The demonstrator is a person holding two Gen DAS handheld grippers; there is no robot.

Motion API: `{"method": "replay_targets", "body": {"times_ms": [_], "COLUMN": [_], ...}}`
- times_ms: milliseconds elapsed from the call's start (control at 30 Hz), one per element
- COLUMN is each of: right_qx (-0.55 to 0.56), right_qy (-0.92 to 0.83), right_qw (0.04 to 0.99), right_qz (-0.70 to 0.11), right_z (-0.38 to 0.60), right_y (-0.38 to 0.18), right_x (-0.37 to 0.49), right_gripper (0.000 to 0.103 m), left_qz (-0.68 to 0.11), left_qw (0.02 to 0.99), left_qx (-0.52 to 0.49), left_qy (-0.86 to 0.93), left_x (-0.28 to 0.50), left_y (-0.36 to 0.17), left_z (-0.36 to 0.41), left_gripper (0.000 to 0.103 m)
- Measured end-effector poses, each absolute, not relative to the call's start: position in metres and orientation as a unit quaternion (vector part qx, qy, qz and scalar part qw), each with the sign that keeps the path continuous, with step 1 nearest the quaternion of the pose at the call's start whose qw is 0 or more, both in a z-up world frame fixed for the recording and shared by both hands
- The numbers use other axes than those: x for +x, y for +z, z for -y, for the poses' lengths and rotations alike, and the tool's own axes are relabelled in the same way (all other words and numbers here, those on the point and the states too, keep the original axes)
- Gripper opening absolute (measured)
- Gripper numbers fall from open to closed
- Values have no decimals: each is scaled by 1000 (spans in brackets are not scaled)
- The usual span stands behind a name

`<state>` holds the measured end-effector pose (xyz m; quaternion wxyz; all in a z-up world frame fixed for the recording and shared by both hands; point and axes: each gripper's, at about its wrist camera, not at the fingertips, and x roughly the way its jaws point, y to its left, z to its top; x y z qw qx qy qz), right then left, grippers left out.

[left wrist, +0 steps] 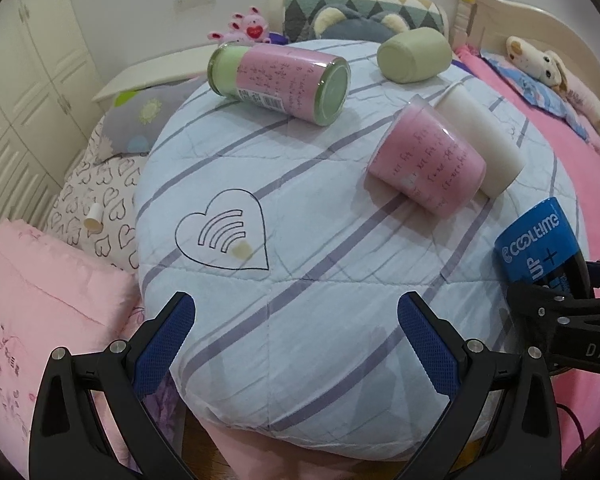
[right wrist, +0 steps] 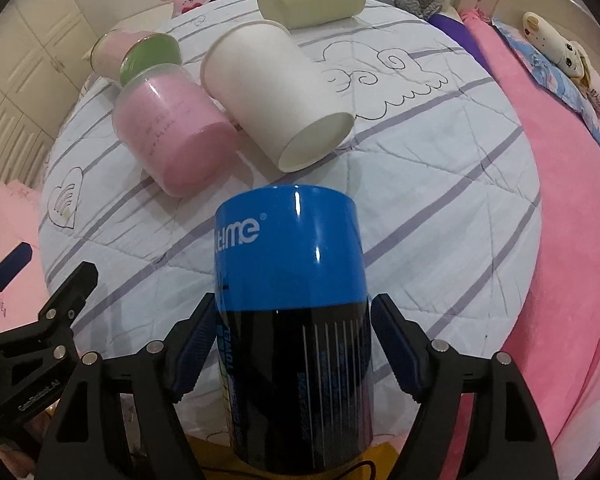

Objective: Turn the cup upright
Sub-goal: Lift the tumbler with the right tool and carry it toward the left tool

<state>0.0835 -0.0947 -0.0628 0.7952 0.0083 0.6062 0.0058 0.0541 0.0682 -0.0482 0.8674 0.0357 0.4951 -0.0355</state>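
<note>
My right gripper [right wrist: 290,340] is shut on a blue and black cup [right wrist: 296,292], held over the near edge of the quilted round table [right wrist: 440,208]; the cup also shows in the left wrist view [left wrist: 540,240]. A white paper cup [right wrist: 276,96] lies on its side, mouth toward me. A pink cup [right wrist: 172,136] lies on its side beside it. A pink and green cup [left wrist: 280,80] lies on its side farther back. A pale green cup [left wrist: 414,60] lies at the far edge. My left gripper [left wrist: 296,344] is open and empty over the near part of the table.
A bed with a pink sheet [right wrist: 560,260] is on the right, with a plush toy [left wrist: 556,76] and pillows [left wrist: 360,8] behind. A pink cushion [left wrist: 40,312] and a heart-print cloth [left wrist: 96,204] lie on the left. White cupboards [left wrist: 24,100] stand far left.
</note>
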Motion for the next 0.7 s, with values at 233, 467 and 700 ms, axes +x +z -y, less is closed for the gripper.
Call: {"method": "replay_targets", "body": {"times_ms": [233,467,700], "right_qx": [5,5,13], "right_qy": [7,22,31], "right_qw": [805,818,836], "right_qz": [-593,-575,-547], "right_z": [92,116,149], "right_y": [-51,-25,-23], "right_x": [73,41,28], "right_gripper": [78,78,78], "left_qz": [-493,-484,-479], "left_qw": [869,874,877], "left_qx": [33,33,18], "left_qy": [-32,-25,-30], "left_x": [49,40,26], "left_y": [-43,-33,-24], "left_z": [-66,-62,-50], "left_gripper": [102,102,102]}}
